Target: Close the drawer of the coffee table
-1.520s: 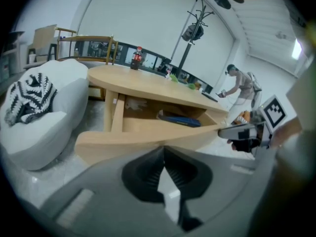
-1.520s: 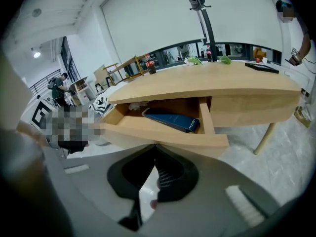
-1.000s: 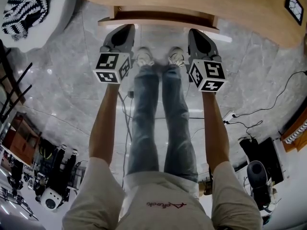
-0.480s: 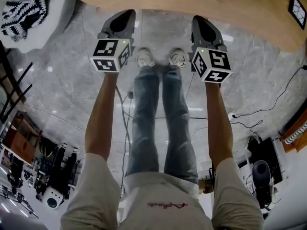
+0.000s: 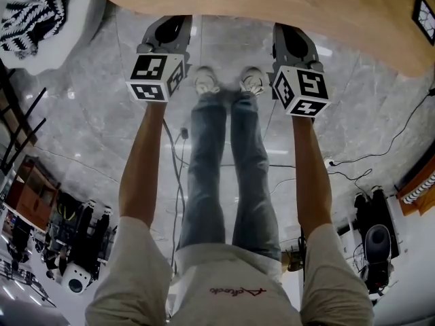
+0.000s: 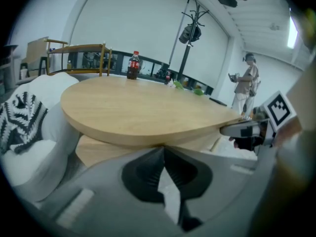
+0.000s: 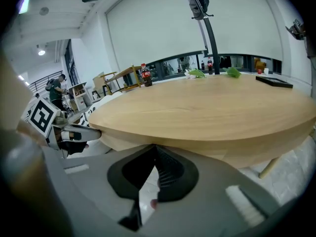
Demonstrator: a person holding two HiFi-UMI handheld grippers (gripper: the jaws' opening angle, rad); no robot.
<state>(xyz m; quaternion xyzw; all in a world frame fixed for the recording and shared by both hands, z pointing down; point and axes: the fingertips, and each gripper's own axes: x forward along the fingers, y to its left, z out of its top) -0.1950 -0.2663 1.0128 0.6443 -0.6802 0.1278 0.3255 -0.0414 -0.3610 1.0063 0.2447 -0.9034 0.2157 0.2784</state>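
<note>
The round wooden coffee table (image 5: 285, 5) fills the top of the head view. No drawer shows past its rim there. My left gripper (image 5: 175, 23) and right gripper (image 5: 288, 30) reach side by side under the rim, their tips hidden beneath it. In the left gripper view the left gripper (image 6: 163, 148) is shut, its tips right at a wooden panel (image 6: 96, 151) under the tabletop (image 6: 143, 110). Seen in its own view, the right gripper (image 7: 156, 147) is shut too, tips up against the wood below the tabletop (image 7: 212, 115). Neither holds anything.
A white armchair with a zebra-patterned cushion (image 5: 30, 12) stands left of the table. Cables (image 5: 380, 156) and gear lie on the marble floor to the right. On the table are a cola bottle (image 6: 133, 65) and a black frame (image 5: 424, 9). A person (image 6: 245, 83) stands beyond.
The drawer front that stuck out from under the tabletop a second ago has slid out of sight beneath it. Both grippers have moved forward with it, up to the table's rim.
</note>
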